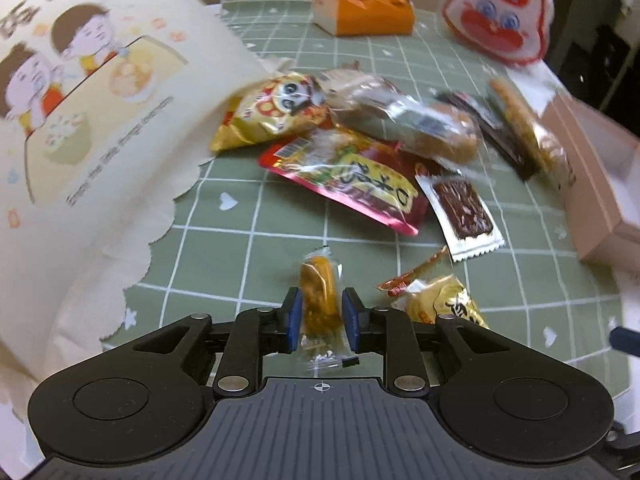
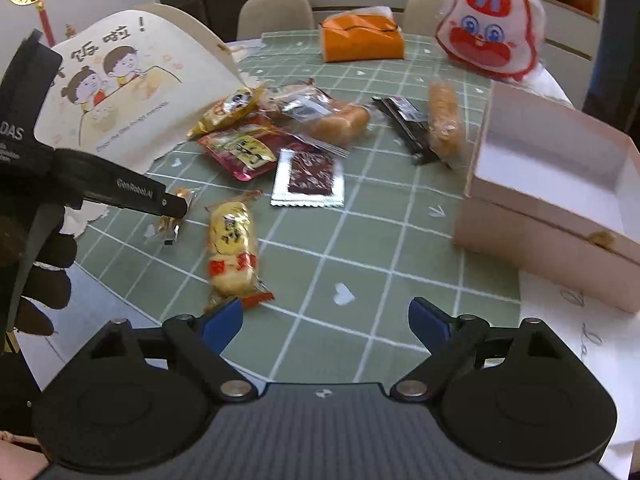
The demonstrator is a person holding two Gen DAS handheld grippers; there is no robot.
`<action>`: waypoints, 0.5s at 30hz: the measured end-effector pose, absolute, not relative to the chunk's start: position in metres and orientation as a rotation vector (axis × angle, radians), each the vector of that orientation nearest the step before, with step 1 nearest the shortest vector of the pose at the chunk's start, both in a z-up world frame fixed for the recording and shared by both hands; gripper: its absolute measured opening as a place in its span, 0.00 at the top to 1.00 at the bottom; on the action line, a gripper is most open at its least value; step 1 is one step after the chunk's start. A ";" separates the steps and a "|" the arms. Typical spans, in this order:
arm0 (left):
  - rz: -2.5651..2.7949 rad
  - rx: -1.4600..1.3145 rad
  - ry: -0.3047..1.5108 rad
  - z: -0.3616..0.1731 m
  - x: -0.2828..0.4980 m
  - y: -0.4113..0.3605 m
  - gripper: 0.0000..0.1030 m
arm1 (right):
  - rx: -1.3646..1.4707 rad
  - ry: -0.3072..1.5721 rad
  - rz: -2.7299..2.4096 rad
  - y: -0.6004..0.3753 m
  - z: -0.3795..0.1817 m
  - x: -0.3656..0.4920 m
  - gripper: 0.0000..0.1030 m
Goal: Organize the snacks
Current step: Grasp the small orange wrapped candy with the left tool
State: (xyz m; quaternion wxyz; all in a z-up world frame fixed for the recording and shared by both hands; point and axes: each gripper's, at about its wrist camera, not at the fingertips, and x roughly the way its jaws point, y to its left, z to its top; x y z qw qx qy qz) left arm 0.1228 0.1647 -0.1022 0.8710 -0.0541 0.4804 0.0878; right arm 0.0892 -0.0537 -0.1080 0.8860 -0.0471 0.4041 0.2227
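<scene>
left claw (image 1: pixel 319 317) clamping small snack packet (image 1: pixel 319 300)

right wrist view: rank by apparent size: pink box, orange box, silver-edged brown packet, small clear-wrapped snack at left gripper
1. pink box, though it sits nearest the camera
2. orange box, farthest back, so true size unsure
3. silver-edged brown packet
4. small clear-wrapped snack at the left gripper

Open tablecloth (image 2: pixel 340 240) lane btwn yellow snack (image 2: pixel 232 252) & pink box (image 2: pixel 552 184); snack pile (image 2: pixel 280 132) beyond.

The pink box (image 1: pixel 600 184) is cut off by the right edge.
</scene>
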 end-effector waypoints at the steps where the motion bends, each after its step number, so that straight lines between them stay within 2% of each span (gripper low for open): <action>1: 0.182 -0.096 1.001 -0.103 0.124 0.163 0.74 | -0.090 0.850 0.459 -0.056 -0.109 0.090 0.11; 6: 0.202 -0.128 1.000 -0.104 0.133 0.172 0.69 | -0.092 0.856 0.448 -0.056 -0.117 0.086 0.11; 15: 0.199 -0.139 0.993 -0.110 0.154 0.185 0.67 | -0.235 0.801 0.542 -0.015 -0.112 0.088 0.12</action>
